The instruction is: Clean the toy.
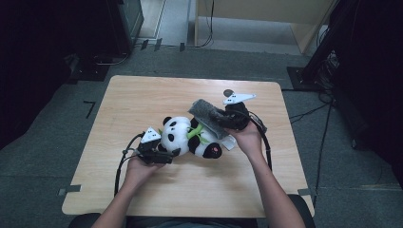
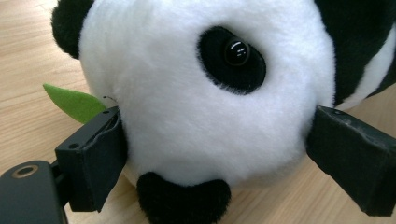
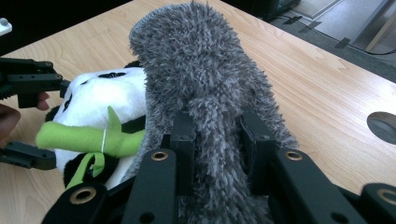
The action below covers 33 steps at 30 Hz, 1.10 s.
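Note:
A black-and-white plush panda (image 1: 190,137) lies on its side mid-table, a green felt bamboo stalk (image 3: 88,137) against its chest. My left gripper (image 1: 167,145) sits at the panda's head (image 2: 196,116). Its jaws stand wide on either side of the head, open, with the fur just brushing them. A green leaf (image 2: 74,102) pokes out behind the left jaw. My right gripper (image 3: 217,123) is shut on a grey fuzzy cloth (image 3: 196,60), which it holds over the panda's body (image 1: 206,116).
The wooden table (image 1: 142,95) has a round dark hole (image 1: 228,92) near its far right edge. A white tag (image 1: 229,142) lies by the panda's feet. Cables trail from both grippers toward the near edge. Dark equipment stands on the floor around the table.

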### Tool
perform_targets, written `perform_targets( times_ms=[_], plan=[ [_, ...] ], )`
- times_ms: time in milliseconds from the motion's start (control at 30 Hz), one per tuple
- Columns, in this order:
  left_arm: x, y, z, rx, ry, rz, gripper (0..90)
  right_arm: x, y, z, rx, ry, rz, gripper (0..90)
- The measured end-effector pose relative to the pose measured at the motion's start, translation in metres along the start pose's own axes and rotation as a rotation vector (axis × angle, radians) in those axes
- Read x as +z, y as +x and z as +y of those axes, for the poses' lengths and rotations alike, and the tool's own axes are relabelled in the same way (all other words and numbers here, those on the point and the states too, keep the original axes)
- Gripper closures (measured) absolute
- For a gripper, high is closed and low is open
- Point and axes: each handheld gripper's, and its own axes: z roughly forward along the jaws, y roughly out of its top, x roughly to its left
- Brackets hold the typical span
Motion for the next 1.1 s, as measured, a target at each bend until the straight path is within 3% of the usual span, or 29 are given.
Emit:
perform_targets(
  times_ms=[267, 667, 833, 967, 1000, 1100],
  plan=[
    [-0.001, 0.003, 0.002, -0.022, 0.006, 0.004, 18.6, -0.009, -0.014, -0.008, 0.023, -0.014, -0.040, 71.3],
    [-0.002, 0.005, 0.002, -0.036, 0.011, -0.007, 18.8, -0.024, -0.038, -0.032, 0.127, 0.007, -0.091, 72.4],
    [-0.002, 0.006, 0.003, -0.045, 0.007, -0.011, 18.8, -0.036, -0.035, -0.029, 0.155, -0.055, -0.061, 72.8],
    [-0.002, 0.006, 0.003, -0.050, 0.006, -0.007, 18.8, -0.051, -0.021, -0.019, 0.117, -0.110, -0.035, 72.7],
    [-0.002, 0.005, 0.003, -0.053, 0.007, -0.005, 18.8, -0.055, -0.012, -0.015, 0.095, -0.136, -0.017, 72.6],
    [-0.002, 0.005, 0.003, -0.054, 0.007, -0.005, 18.8, -0.054, -0.003, -0.013, 0.079, -0.140, 0.016, 72.4]
  ],
)
